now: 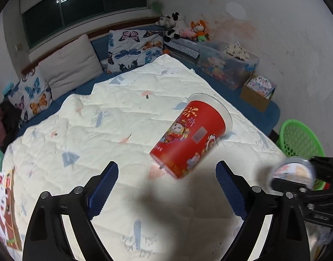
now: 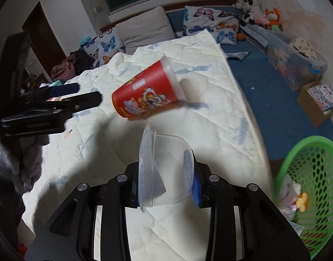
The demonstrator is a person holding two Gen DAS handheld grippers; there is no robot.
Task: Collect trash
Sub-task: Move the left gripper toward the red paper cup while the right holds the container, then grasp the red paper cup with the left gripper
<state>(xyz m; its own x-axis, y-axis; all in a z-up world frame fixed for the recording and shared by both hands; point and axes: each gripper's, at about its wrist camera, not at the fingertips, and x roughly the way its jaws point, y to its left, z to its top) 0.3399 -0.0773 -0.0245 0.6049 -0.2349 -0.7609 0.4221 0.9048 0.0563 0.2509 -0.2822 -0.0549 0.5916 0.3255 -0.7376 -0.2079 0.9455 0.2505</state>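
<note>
The left gripper [image 1: 167,170] has its jaws wide apart and empty; the red cup [image 1: 191,136] lies tilted just beyond them on the white quilt [image 1: 101,119], mid-frame. The right gripper [image 2: 166,178] is clamped on a clear plastic tub [image 2: 164,169]. The green basket [image 2: 314,174] sits lower right, past the quilt's edge.

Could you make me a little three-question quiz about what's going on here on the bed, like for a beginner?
1. True or false: the right tool is clamped on a clear plastic tub.
2. Which colour is the basket beside the bed: A blue, B green, C white?
3. Fill in: the red cup lies on the ____ quilt.

Key: 1 true; 2 B; 3 white.
</note>
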